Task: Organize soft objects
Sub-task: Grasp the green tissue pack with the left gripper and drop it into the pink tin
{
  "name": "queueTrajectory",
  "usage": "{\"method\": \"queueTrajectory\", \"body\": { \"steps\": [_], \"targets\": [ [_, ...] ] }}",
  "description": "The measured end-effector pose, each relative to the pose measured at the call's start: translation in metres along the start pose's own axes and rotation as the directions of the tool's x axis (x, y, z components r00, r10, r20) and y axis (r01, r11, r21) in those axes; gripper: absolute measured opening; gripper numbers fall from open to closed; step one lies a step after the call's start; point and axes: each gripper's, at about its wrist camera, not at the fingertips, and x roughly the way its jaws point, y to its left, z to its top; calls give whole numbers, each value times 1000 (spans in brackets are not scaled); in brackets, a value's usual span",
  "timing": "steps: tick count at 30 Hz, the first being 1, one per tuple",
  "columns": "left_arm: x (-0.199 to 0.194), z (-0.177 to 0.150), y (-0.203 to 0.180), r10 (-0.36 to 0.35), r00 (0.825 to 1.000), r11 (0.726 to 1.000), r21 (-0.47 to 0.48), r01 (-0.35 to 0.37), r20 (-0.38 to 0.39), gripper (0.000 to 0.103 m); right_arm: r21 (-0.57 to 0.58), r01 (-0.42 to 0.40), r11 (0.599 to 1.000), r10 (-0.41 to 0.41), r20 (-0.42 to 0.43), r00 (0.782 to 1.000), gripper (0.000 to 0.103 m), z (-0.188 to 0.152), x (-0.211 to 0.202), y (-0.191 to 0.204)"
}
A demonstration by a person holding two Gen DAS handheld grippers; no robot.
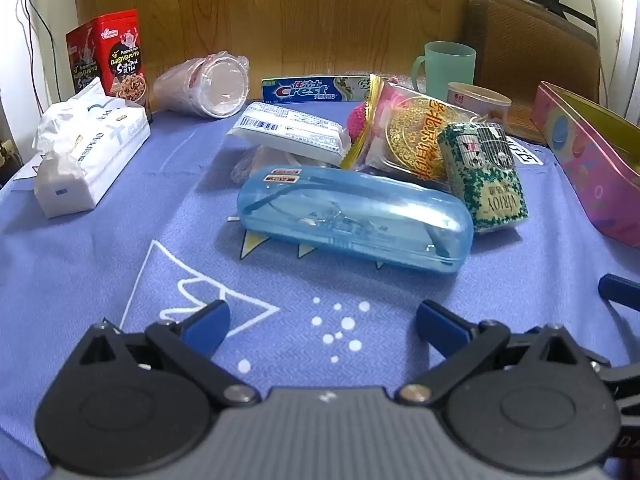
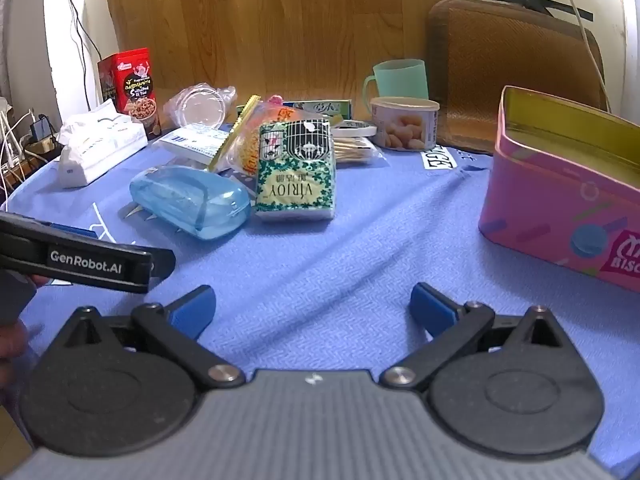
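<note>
We see both grippers wide apart, nothing between them: left gripper (image 1: 322, 322) and right gripper (image 2: 312, 306) hover over the blue tablecloth (image 2: 360, 240). Soft items sit mid-table: green Virjoy tissue pack (image 2: 296, 176) touching the blue glasses case (image 1: 352, 220), white wipes pack (image 1: 290, 134) just behind the case, big tissue pack (image 1: 88, 156) far left. Open pink biscuit tin (image 2: 560, 200) at right, well apart.
</note>
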Motion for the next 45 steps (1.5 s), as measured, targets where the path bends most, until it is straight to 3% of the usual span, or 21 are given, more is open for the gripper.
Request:
{"method": "queueTrajectory", "body": {
  "steps": [27,32,35,39,42,45],
  "targets": [
    [-2,-1,1,-5,1000,1000,4,5,12,103,5,-4,1000,4,-2,1000,103,0,0,-1],
    [-9,-15,10,-77,994,994,78,70,83,103,0,-50,999,50,31,998,103,8,-7,-4],
    [-11,-10,23,-111,992,992,64,107,59,103,-39,-52,998,54,48,997,95,15,-6,-4],
    [-20,18,46,-232,964,970,-47,240,130,101,-57,-100,993,102,37,994,84,27,7,-11],
    [-24,44,41,-310,933,948,-19,319,183,98,-41,-131,991,133,39,990,76,38,17,-13],
    [-13,70,23,-392,904,918,9,396,169,90,-54,-126,991,128,38,991,70,47,29,-11]
  ]
}}
